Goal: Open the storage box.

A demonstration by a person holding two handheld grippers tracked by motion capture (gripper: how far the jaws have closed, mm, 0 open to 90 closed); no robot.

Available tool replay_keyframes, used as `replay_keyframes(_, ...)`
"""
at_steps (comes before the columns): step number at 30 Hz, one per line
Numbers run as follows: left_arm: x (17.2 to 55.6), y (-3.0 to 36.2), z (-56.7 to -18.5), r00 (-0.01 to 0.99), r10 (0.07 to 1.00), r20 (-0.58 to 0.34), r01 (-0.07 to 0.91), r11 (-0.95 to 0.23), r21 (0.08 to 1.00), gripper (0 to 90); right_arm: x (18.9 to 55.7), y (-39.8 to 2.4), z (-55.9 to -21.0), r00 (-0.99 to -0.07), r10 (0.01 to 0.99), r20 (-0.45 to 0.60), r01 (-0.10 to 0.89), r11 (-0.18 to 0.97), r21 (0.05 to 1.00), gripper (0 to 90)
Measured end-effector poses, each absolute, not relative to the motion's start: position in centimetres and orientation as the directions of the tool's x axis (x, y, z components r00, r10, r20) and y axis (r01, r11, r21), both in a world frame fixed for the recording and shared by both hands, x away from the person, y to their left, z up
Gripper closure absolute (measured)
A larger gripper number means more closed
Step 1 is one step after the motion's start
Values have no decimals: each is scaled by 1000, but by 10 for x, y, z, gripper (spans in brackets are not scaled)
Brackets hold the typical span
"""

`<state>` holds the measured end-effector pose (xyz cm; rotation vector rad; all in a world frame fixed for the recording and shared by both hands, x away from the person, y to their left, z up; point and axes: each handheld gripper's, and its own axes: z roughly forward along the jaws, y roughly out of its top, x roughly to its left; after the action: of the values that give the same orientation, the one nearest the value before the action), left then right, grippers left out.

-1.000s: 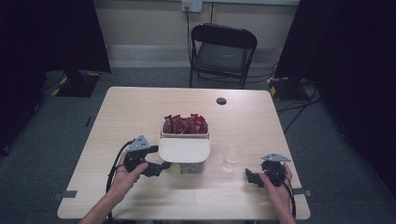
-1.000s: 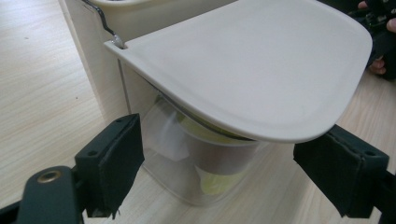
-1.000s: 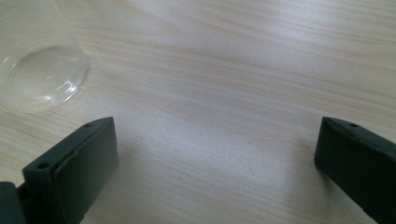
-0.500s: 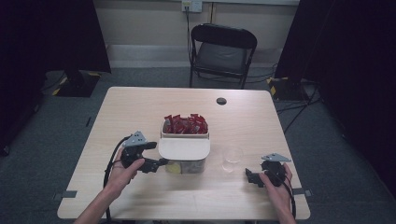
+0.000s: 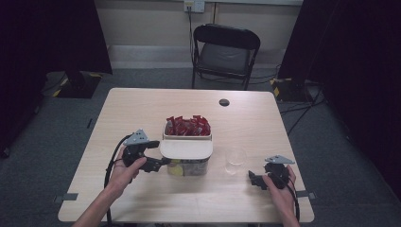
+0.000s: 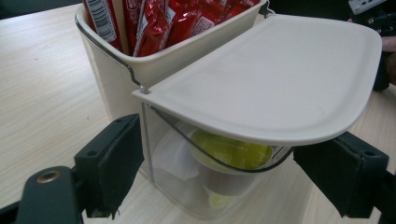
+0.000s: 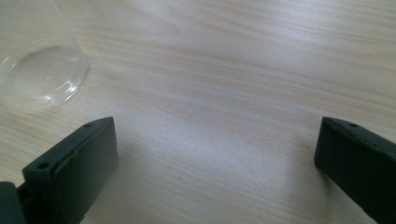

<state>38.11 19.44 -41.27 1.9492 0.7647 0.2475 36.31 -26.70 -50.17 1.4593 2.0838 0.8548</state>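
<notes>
A cream tub (image 5: 165, 135) packed with red packets (image 5: 187, 126) stands mid-table. Its flat cream lid (image 5: 186, 149) juts out level over a clear front compartment (image 6: 168, 163), which holds a yellow-green pod (image 6: 231, 151). My left gripper (image 5: 163, 163) points at the left side of that compartment, just under the lid's edge. In the left gripper view its jaws (image 6: 217, 177) stand partly open and close before the clear wall, with nothing between the pads. My right gripper (image 5: 252, 178) rests near the table's front right, open over bare wood (image 7: 217, 163).
A clear plastic cup (image 5: 235, 161) stands between the tub and my right gripper, and its base (image 7: 37, 74) sits at the upper left of the right gripper view. A small black disc (image 5: 224, 102) lies at the far side. A black folding chair (image 5: 224, 52) stands behind the table.
My left hand has shifted slightly beside the tub. The tub, the cup and my right gripper have stayed where they were.
</notes>
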Motion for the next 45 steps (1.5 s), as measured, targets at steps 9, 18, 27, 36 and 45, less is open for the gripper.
replay_keyframes(9,385,197,-412,767,619,-169,417,-281,864,157,363,-267,-502,-336,942,-15,660,246,709,0)
replay_keyframes(18,390,196,-404,766,621,-167,417,-283,863,157,363,-267,-502,-337,941,-15,660,247,709,0)
replay_keyframes(27,394,193,-401,763,623,-171,415,-270,869,156,363,-267,-502,-336,942,-15,660,246,709,0)
replay_keyframes(36,398,192,-394,762,627,-162,407,-269,873,155,363,-267,-502,-336,942,-14,661,246,709,0)
replay_keyframes(45,408,191,-396,754,630,-189,429,-253,867,154,363,-267,-502,-335,942,-13,661,245,710,0)
